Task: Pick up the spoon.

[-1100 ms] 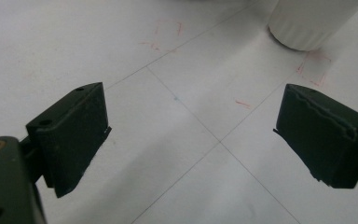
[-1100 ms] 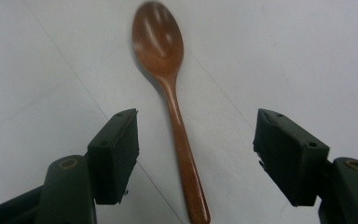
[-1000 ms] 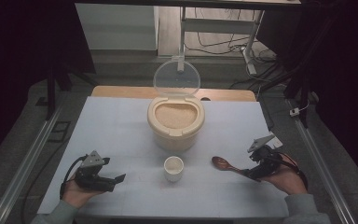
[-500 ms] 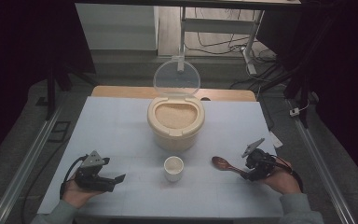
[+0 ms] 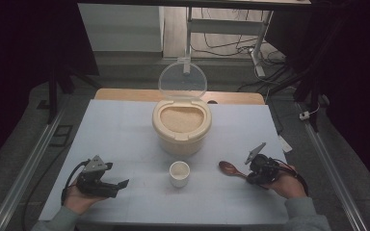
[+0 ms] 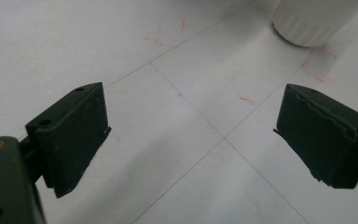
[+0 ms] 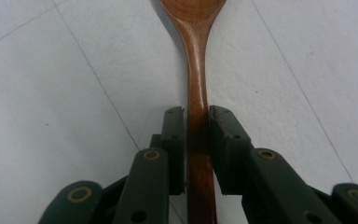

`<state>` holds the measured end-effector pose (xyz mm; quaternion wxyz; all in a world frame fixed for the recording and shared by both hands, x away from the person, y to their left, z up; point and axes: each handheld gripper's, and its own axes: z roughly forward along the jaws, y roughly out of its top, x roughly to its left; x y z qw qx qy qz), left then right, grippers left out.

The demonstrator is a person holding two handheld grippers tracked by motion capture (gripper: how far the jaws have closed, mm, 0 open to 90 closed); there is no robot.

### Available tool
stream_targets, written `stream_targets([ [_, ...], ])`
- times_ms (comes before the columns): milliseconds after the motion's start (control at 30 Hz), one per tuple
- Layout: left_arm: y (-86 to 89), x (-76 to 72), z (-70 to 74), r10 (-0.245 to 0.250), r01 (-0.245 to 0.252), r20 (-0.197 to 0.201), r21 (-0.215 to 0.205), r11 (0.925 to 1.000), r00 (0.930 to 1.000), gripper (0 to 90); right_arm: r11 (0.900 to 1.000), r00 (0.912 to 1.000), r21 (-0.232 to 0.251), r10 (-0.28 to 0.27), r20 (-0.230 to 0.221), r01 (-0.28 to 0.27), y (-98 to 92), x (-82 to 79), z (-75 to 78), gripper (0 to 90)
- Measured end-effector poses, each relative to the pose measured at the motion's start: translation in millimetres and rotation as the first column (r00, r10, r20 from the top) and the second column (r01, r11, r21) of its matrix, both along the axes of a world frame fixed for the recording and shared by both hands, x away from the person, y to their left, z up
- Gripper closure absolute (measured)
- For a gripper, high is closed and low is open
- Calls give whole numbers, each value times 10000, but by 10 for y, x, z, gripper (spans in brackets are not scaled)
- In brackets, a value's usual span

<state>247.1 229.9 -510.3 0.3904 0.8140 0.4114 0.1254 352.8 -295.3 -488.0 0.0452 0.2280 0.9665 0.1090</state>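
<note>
White worktop point(image 5: 125, 125): our right tongs point(image 7: 196, 122) have just been closing on the spoon point(image 7: 193, 51); lift level. Left tongs point(image 6: 191, 135) gape empty.

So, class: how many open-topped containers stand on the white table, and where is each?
2. The large cream container of grain, lid up, stands mid-table; the small white cup stands just in front of it, nearer the person. None seems hidden.

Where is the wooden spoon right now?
In the high view the wooden spoon lies on the table's right side, right of the small cup, handle between the right gripper's jaws.
</note>
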Motion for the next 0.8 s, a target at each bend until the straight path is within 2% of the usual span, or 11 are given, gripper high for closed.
stream_targets([
  [100, 0, -1, -3, -10, 10, -15, 27, 10000, 10000, 90, 9998, 9999, -59, 167, -30, -167, -3, 22, -1, 796],
  [167, -1, 0, -6, -14, 14, -22, 36, 10000, 10000, 90, 10000, 9999, 61, 36, -94, -36, -2, 17, -2, 798],
  [333, 6, -1, -8, -21, 21, -25, 34, 10000, 10000, 90, 9999, 9998, 24, 144, 138, -144, -5, -12, 7, 801],
  [700, 2, 1, -15, -5, 5, -79, 93, 10000, 10000, 90, 9962, 9993, 851, -207, 327, 178, -115, -86, 11, 802],
  [800, -6, 1, -21, -30, 31, -85, 107, 9999, 10000, 90, 9905, 9981, 1335, -386, 474, 320, -173, -111, 35, 802],
])
